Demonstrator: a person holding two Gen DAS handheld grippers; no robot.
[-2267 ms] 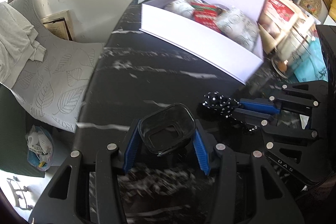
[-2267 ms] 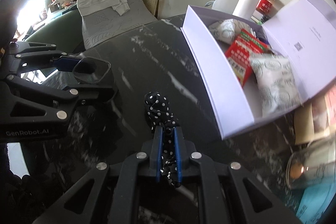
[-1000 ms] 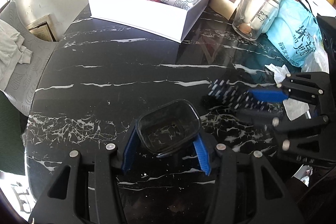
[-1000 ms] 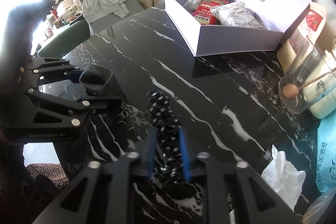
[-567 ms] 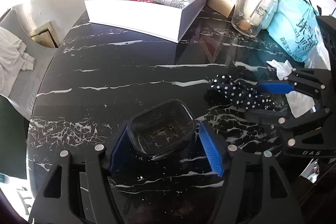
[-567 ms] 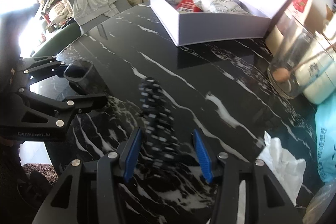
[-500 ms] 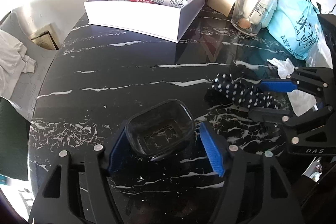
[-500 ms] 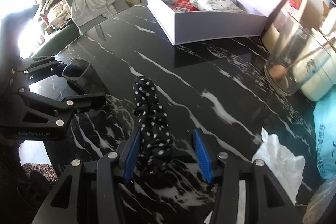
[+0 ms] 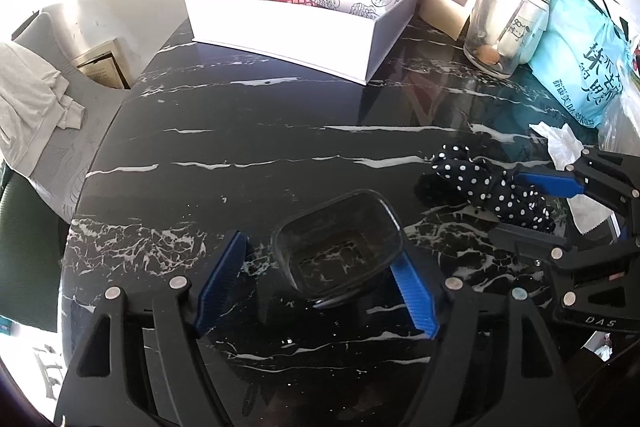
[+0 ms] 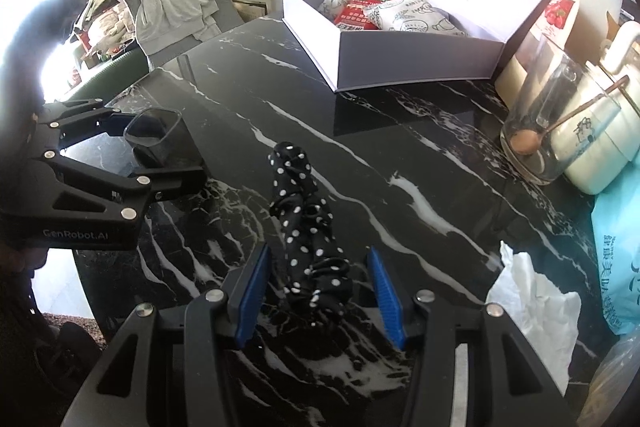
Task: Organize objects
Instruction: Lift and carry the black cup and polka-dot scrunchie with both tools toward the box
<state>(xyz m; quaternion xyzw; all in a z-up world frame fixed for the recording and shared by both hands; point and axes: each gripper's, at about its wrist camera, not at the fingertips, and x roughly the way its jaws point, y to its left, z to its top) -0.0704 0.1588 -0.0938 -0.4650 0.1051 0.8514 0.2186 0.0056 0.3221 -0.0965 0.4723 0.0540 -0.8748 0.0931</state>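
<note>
Both my tongs have just been opening. My left gripper (image 9: 316, 279) stands spread around the small dark glass dish (image 9: 340, 253) on the black marble table (image 9: 240, 131); my right gripper (image 10: 318, 287) straddles the polka-dot scrunchie (image 10: 308, 227), gripping nothing. I'd back straight off, nudging neither.

Ahead of your left claw (image 9: 316, 291) the black marble tabletop (image 9: 248, 131) lies bare up to the open white cardboard box (image 9: 296, 27). A small dark square plastic cup (image 9: 340, 259) sits between its fingers. Ahead of your right claw (image 10: 316, 291), past the black polka-dot scrunchie (image 10: 308, 227), the way is open; the clear glass jar (image 10: 548, 131), crumpled white tissue (image 10: 536, 303) and blue plastic bag (image 10: 620, 267) crowd its right.
</note>
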